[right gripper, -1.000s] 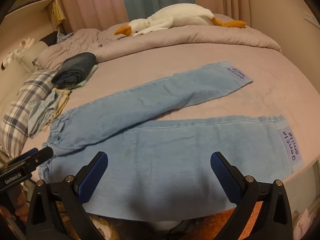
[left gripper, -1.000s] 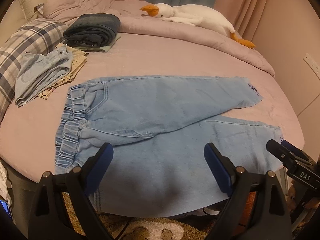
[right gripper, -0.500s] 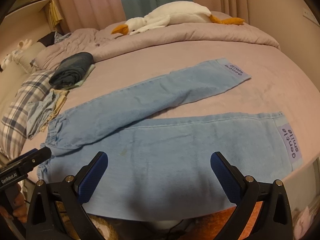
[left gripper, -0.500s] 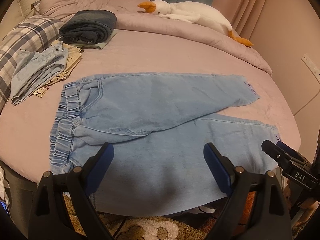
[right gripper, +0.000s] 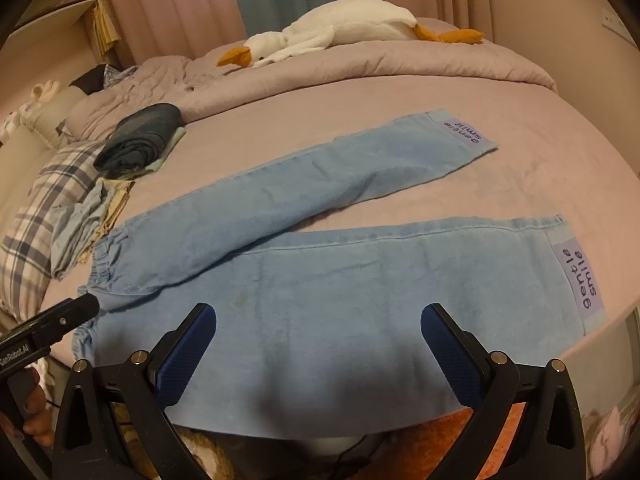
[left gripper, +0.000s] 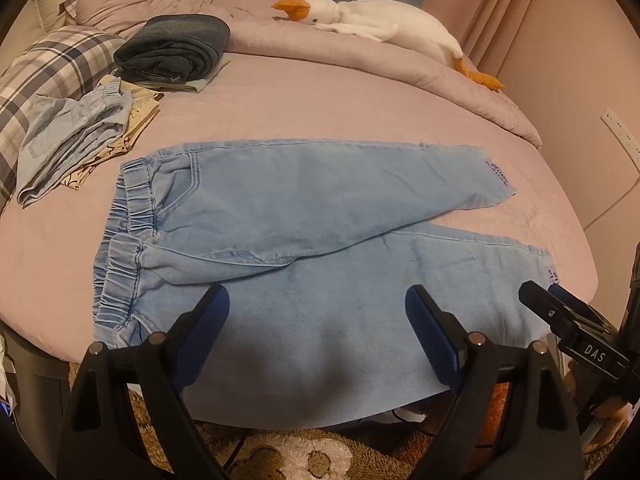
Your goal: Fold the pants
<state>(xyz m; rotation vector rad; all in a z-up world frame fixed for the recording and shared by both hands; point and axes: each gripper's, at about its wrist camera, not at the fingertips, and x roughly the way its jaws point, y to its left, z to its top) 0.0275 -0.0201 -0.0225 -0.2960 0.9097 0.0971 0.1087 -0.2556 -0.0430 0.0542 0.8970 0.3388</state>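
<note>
Bed: pants flat (legs splayed) beyond left gripper, right gripper; jaws released.

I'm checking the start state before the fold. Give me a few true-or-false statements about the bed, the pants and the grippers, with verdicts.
1. The pants lie spread out with the legs apart. True.
2. The left gripper grips the waistband. False: it is open, holding nothing.
3. A plush goose lies on the duvet beyond the pants. True.
4. The right gripper is shut on a cuff. False: it is open, above the near leg.
5. The dark folded clothes lie on the pants. False: they sit apart, near the plaid pillow.
</note>
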